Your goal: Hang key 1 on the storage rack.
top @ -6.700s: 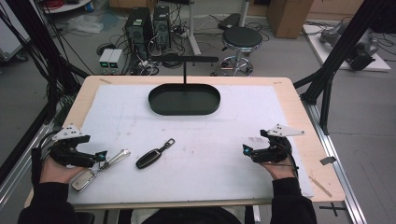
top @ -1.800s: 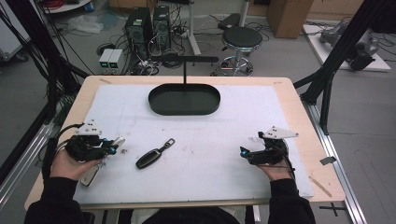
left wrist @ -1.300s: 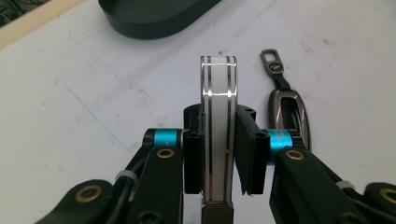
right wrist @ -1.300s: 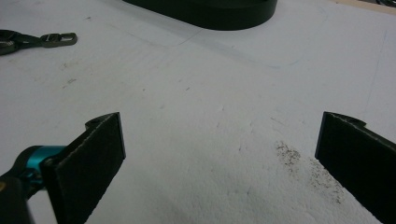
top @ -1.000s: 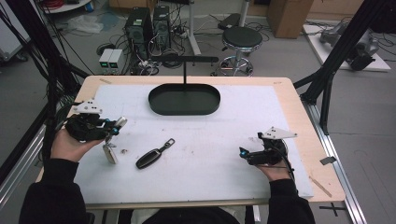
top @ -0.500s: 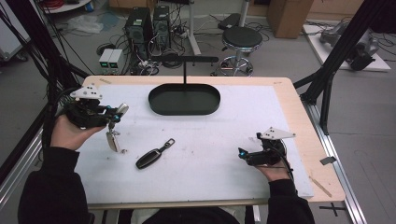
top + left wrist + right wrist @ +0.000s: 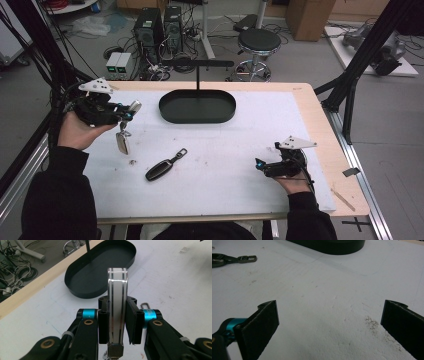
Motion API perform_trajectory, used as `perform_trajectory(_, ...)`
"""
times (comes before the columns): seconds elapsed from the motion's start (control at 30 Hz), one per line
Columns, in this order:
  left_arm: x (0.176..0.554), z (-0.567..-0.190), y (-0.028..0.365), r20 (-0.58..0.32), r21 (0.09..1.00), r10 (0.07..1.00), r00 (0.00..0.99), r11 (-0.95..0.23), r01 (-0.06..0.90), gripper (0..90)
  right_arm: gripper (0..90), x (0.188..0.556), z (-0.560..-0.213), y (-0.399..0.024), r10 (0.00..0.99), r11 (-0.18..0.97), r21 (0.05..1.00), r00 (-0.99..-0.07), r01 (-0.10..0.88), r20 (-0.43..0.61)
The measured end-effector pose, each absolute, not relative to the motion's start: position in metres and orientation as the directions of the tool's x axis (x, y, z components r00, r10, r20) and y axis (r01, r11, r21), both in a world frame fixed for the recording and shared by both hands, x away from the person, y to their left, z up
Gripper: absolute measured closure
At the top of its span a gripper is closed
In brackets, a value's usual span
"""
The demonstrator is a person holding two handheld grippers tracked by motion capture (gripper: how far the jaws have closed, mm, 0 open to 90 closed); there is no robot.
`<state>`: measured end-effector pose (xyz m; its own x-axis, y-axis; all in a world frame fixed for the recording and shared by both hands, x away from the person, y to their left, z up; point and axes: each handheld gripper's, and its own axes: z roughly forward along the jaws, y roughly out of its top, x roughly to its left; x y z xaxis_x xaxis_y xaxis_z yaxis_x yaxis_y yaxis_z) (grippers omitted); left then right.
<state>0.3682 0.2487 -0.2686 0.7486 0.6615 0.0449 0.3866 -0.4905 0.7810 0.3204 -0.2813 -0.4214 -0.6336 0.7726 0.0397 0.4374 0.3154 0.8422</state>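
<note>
Pads of the left gripper [image 7: 117, 322] pinch a silver key fob [image 7: 117, 307] by its flat sides, edge-on between them and standing up past the jaw tips in the left gripper view. From the high view, that gripper [image 7: 125, 114] hangs above the left part of the white mat [image 7: 240, 150], with a second silver piece [image 7: 122, 143] dangling below it over the mat. A black oval tray [image 7: 197, 106] with an upright post lies ahead of it, near the far edge. A black key fob [image 7: 161, 169] lies flat on the mat, well apart from both grippers. Right gripper [image 7: 329, 320] rests low over the mat near the right edge, its jaws spread wide with bare mat between them.
</note>
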Motion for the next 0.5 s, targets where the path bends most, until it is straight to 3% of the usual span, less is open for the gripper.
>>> perform_trajectory(0.5, 0.393, -0.253, 0.217, 0.059, 0.774, 0.641, 0.765, -0.513, 0.370, 74.5, 0.7, 0.321, -0.422, -0.282, 0.771, 0.322, 0.841, -0.636, 0.434, 0.033)
